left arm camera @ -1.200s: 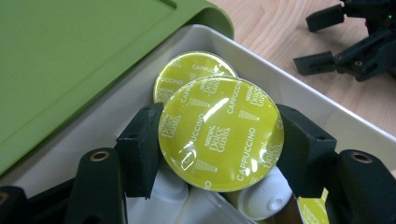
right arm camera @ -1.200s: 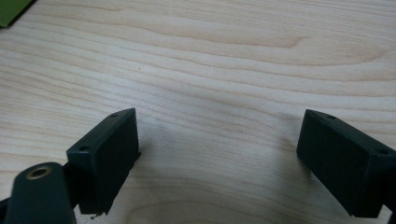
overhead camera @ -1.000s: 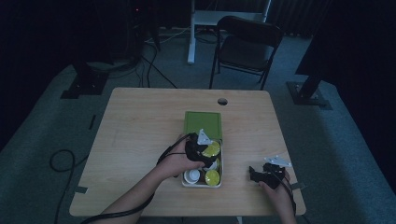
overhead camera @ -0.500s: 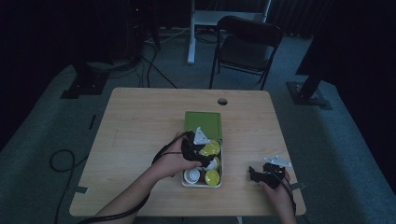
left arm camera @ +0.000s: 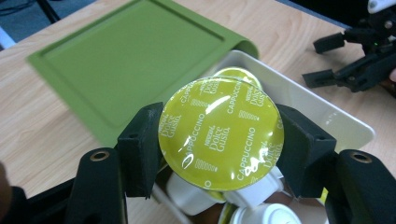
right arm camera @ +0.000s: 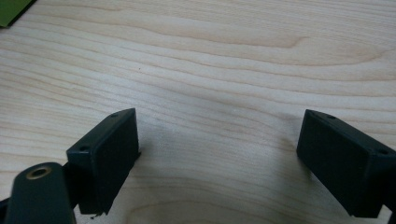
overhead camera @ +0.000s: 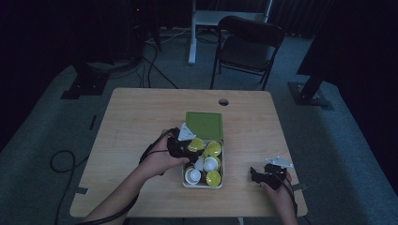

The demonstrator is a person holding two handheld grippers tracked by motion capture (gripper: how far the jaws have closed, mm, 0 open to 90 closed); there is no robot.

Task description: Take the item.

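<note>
The left gripper point(left arm camera: 219, 140) is clamped on a yellow-green coffee capsule point(left arm camera: 220, 134), its two black jaws pressing the capsule on both sides, with the foil lid marked "Dolce Gusto Cappuccino" facing the camera. The capsule hangs just above the white tray point(left arm camera: 327, 109), which holds more capsules, some yellow-green and some white point(overhead camera: 210, 163). In the high view the same gripper point(overhead camera: 187, 146) sits over the far end of this tray point(overhead camera: 184, 183), near the green lid point(overhead camera: 205, 125) that lies flat on the wooden table point(overhead camera: 131, 117), touching the far edge of the tray. To my judgement, the step in hand is taking one capsule out of the tray: the grip is already made and the capsule looks free from its neighbours. The next move calls for carrying it clear of the tray wall and choosing a place to put it down, keeping the squeeze steady because the round body could slip. The right gripper point(right arm camera: 219, 154) rests low over bare table with its jaws wide apart and nothing between them, well apart from the tray, near the table's right front corner point(overhead camera: 263, 174).
</note>
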